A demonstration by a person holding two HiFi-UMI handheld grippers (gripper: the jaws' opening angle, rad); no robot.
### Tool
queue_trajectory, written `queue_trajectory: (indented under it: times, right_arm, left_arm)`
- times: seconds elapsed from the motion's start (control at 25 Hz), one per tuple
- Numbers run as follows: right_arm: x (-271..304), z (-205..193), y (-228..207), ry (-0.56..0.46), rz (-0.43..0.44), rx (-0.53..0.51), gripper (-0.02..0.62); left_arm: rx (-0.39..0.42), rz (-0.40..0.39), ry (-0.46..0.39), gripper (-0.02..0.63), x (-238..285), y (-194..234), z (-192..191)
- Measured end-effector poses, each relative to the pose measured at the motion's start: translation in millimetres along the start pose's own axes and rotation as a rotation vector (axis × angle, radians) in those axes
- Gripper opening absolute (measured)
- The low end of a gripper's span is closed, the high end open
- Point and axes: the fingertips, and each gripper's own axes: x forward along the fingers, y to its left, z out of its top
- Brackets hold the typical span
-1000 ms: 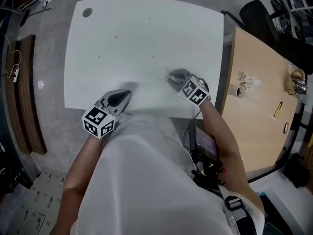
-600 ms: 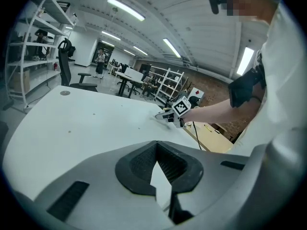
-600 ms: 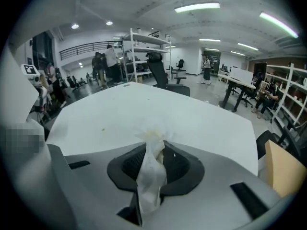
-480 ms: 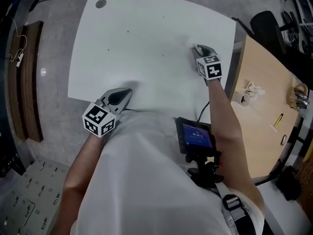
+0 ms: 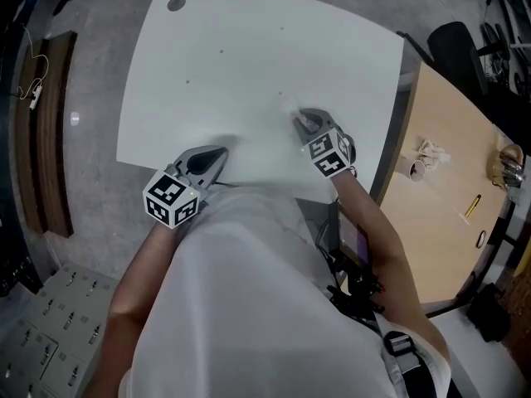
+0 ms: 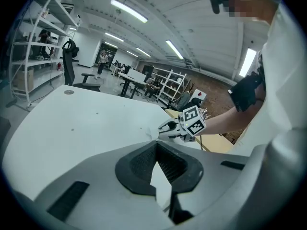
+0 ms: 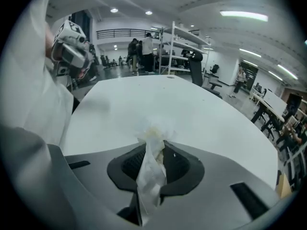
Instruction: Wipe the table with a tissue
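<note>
Wiping stroke in hand. The fingers of your right gripper [image 5: 300,121] are clamped on the tissue [image 7: 150,162]. Its crumpled tuft pokes out just ahead of them, seemingly against the bench [image 5: 249,48]. Your left gripper [image 5: 217,156] sits at the near edge with its fingers together and empty. Next move: keep the tuft pressed down and sweep it over unwiped bench.

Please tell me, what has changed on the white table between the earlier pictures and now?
The right hand-held gripper swept the tissue out toward the far right edge of the table, then back toward the person. It keeps the tissue clamped. The left hand-held gripper stayed shut at the near edge.
</note>
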Motion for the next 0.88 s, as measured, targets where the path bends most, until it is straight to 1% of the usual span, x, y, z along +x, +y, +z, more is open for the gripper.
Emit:
queue_trajectory:
  times: [0.08,0.16,0.2,0.24,0.36,0.44,0.52,0.64,0.76,0.88]
  right_arm:
    - [-1.9,-1.7,17.5,0.012,0.048,-0.03,0.068]
    - [-3.5,-1.9,22.6,0.008,0.093,-0.022,0.067]
    - [-4.8,0.1,17.9,-0.006,0.091,-0.008,0.069]
    - [-6.1,2.9,8.8,-0.025,0.07,0.015,0.069]
    - [-2.1,9.7,-26.8,-0.053,-0.002,0.124,0.069]
    - [9.4,14.5,-45.7,-0.05,-0.012,0.178,0.069]
    - [20.9,23.6,-60.6,-0.051,-0.017,0.197,0.069]
    - [35.1,39.0,-73.3,-0.05,-0.019,0.179,0.069]
    - [48.3,46.3,-71.6,-0.038,-0.008,0.138,0.069]
    - [51.1,47.9,-71.1,-0.047,-0.023,0.109,0.069]
  left_arm:
    - [0.005,-0.011,0.002,0.006,2.5,-3.1,0.1]
    - [0.008,-0.015,0.005,0.006,3.7,-5.3,-0.8]
    - [0.008,-0.014,0.005,0.006,3.8,-5.7,-1.3]
    - [0.008,-0.01,0.005,0.006,3.5,-5.8,-1.7]
    - [0.001,0.008,-0.001,0.006,-1.2,-3.9,-4.2]
    - [-0.009,0.026,-0.007,0.006,-6.2,-1.6,-7.2]
    - [-0.019,0.044,-0.016,0.006,-10.4,-0.2,-9.0]
    - [-0.032,0.068,-0.028,0.006,-16.5,0.9,-11.5]
    - [-0.05,0.091,-0.037,0.006,-24.4,3.1,-15.6]
    - [-0.064,0.105,-0.046,0.006,-30.5,5.7,-17.2]
